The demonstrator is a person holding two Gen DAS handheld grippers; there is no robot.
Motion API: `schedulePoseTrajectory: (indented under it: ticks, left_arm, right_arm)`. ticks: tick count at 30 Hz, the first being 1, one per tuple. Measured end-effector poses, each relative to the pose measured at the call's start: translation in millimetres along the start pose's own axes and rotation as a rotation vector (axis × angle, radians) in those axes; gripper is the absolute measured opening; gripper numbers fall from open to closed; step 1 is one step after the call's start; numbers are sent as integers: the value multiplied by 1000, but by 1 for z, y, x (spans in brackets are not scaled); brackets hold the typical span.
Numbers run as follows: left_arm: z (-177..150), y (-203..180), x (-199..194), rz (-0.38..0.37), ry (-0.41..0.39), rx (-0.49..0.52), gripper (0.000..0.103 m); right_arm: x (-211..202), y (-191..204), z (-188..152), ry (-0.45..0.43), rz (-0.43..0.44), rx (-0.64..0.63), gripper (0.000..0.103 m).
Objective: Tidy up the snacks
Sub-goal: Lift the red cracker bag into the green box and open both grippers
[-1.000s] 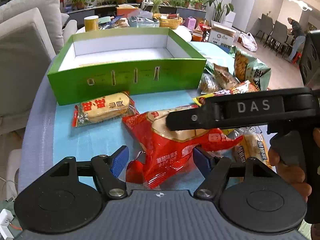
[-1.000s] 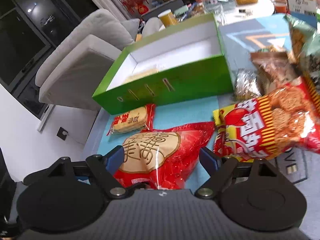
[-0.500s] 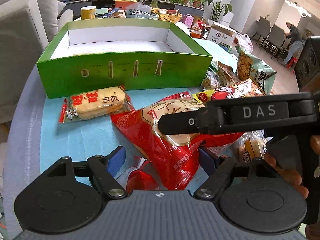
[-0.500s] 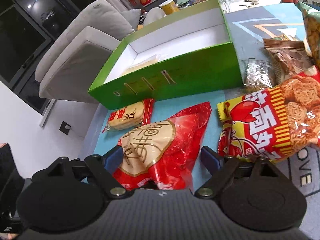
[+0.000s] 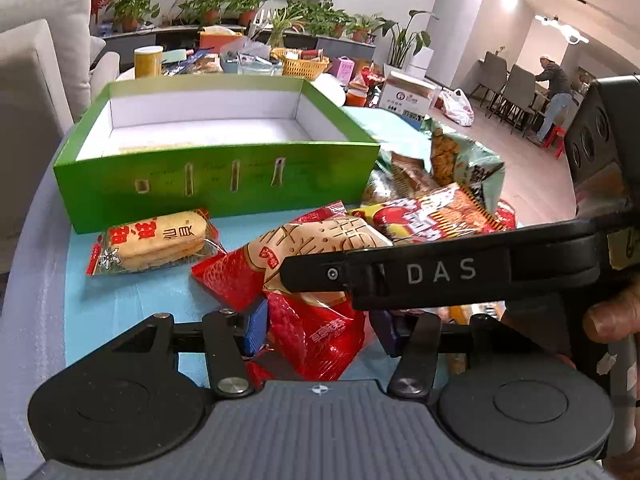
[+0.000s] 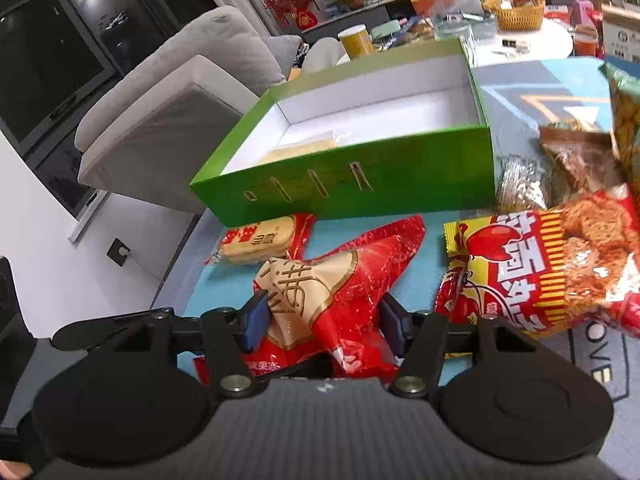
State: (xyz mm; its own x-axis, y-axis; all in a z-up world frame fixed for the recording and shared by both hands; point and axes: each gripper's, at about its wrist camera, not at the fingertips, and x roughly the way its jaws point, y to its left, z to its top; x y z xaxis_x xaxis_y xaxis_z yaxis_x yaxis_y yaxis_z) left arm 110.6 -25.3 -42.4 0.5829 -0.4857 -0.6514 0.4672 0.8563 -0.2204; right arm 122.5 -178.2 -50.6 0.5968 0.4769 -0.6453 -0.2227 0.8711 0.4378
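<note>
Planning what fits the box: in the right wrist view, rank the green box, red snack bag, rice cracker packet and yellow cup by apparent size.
1. green box
2. red snack bag, though nearness inflates it
3. rice cracker packet
4. yellow cup, farthest away

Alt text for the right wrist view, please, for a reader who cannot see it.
The right gripper has its two blue-padded fingers closed against the sides of a crinkled red snack bag on a blue mat. Beyond it, a green box stands open; a small rice cracker pack and a lobster-print snack bag lie nearby.
</note>
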Motion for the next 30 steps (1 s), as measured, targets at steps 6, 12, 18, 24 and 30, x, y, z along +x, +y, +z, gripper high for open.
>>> schedulePoseTrajectory:
  ticks: [6,12,18,24,30]
  left_arm:
    - [7,-16,-24,16,-69,52,49]
    - [27,-31,-47,43,-156,120,49]
    - [53,-38,-57,79,-237,162,49]
    - [78,-29,-52,97,-262,159,49]
    - [100,-12,-34,97,-253,126,49]
  right_arm:
    - [-23,9,4,-63,17,5,23]
    - [-47,23,18,-161,33,-18,23]
    - [-58,30,43,-243,42,-29,23]
    - [-51,33,65,-277,46,-35,23]
    - [-33,20,84,-273,66,9,23]
